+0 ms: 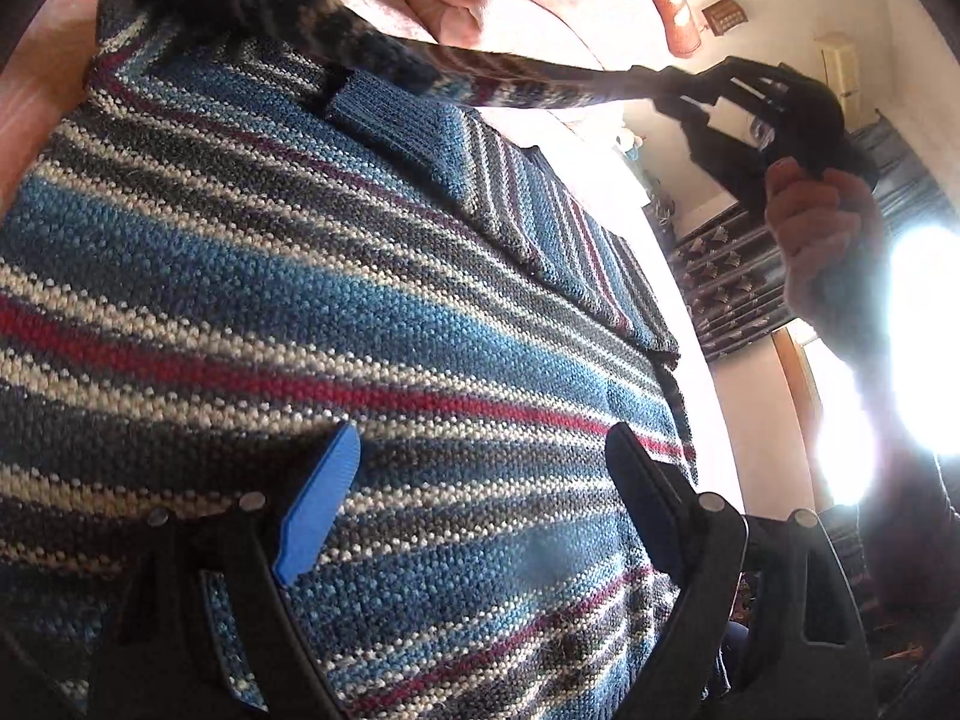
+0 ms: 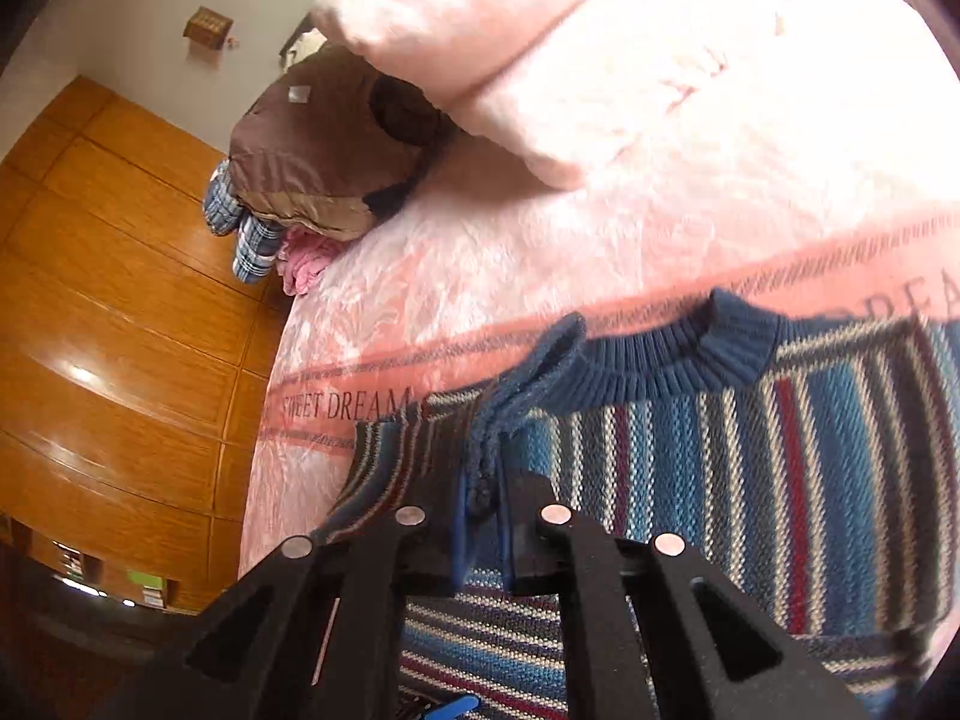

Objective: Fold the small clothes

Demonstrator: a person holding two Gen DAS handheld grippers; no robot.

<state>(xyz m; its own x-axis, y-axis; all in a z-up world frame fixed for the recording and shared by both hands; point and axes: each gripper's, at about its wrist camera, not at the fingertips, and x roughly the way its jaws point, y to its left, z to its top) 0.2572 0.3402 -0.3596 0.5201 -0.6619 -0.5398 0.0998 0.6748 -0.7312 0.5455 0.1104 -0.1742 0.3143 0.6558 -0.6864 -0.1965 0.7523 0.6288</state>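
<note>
One knitted sweater striped in blue, grey, white and red (image 2: pixel 750 450) is spread flat on a pink bedspread printed with "SWEET DREAM" (image 2: pixel 480 276). Its ribbed blue sleeve cuff (image 2: pixel 480 456) is pinched between the nearly closed fingers of the right gripper (image 2: pixel 483 516) (one hand (image 1: pixel 822 228) is seen around that tool's handle in the left wrist view), and the sleeve is stretched taut above the body of the garment. The left gripper (image 1: pixel 486 486) is held wide apart over the sweater's lower part, nothing being grasped between its two fingers. One pink folded blanket (image 2: pixel 600 60) and one brown cushion (image 2: pixel 324 144) lie further up the bed.
</note>
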